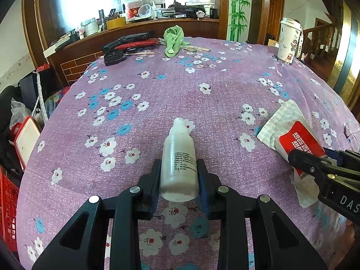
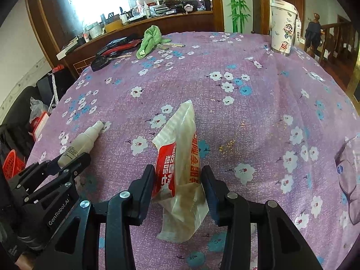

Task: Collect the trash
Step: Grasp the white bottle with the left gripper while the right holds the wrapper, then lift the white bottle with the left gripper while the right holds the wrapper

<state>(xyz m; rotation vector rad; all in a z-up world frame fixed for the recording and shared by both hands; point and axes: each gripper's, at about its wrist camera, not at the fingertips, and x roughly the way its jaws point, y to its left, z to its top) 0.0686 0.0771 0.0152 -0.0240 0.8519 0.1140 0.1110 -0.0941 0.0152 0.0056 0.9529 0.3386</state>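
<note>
One white bottle (image 1: 179, 157), one wrapper (image 2: 180, 157), one cup (image 1: 289, 40), one green cloth (image 1: 174, 40).

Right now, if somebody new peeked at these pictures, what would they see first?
Probably the white bottle clamped in the left hand-held gripper, right in the middle above the purple flowered tablecloth. Next, the red and white snack wrapper standing between the fingers of the right hand-held gripper. Far off at the table's back right stands a tall cartoon cup.

Matt white plastic bottle (image 1: 179, 159), glossy crinkled plastic wrapper (image 2: 180, 168), woven floral cloth tablecloth (image 1: 202, 94)
</note>
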